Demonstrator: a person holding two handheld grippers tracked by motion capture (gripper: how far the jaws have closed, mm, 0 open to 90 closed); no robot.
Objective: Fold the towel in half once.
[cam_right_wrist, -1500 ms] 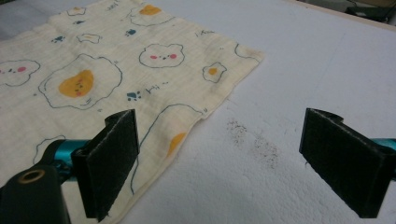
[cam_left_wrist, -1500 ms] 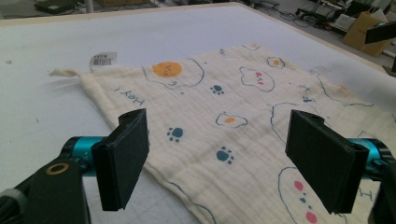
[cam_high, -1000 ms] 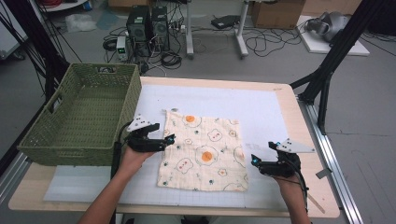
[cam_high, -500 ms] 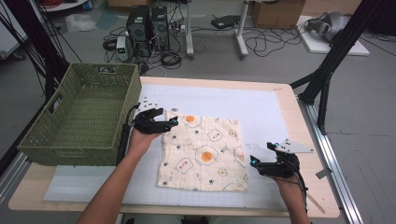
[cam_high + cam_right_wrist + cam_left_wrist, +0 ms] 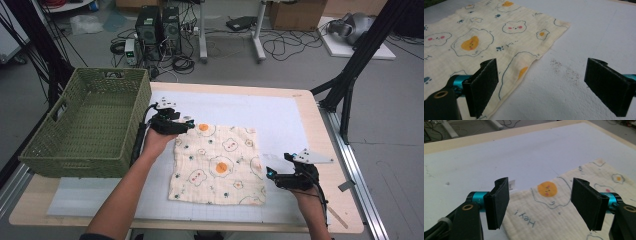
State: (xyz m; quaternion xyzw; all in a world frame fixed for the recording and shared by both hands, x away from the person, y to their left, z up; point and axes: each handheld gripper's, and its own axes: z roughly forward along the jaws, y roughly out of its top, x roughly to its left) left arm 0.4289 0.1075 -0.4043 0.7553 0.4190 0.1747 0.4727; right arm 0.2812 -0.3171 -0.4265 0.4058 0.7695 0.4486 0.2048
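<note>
"Hey!" printed on cloth (image 5: 564, 205); left gripper (image 5: 541, 202) narrowing over its corner, gripping nothing; right gripper (image 5: 546, 87) wide.

The cloth (image 5: 216, 165) is cream, printed with fried eggs whose yolks are orange, small bear faces with pink cheeks outlined in dark teal, little teal paw prints and the words "Hey!" in teal. The basket (image 5: 85, 125) is woven and olive green. The counter (image 5: 310, 107) is pale wood, covered by a white mat (image 5: 280, 120) with a faint reddish speckle near the cloth's edge. The left gripper (image 5: 189, 125) is black, its fingers (image 5: 497, 203) matt black on bright turquoise stubs with brass-coloured rivets. The right gripper (image 5: 269, 172) is black too, with a grey plate on top and a turquoise glint.
</note>
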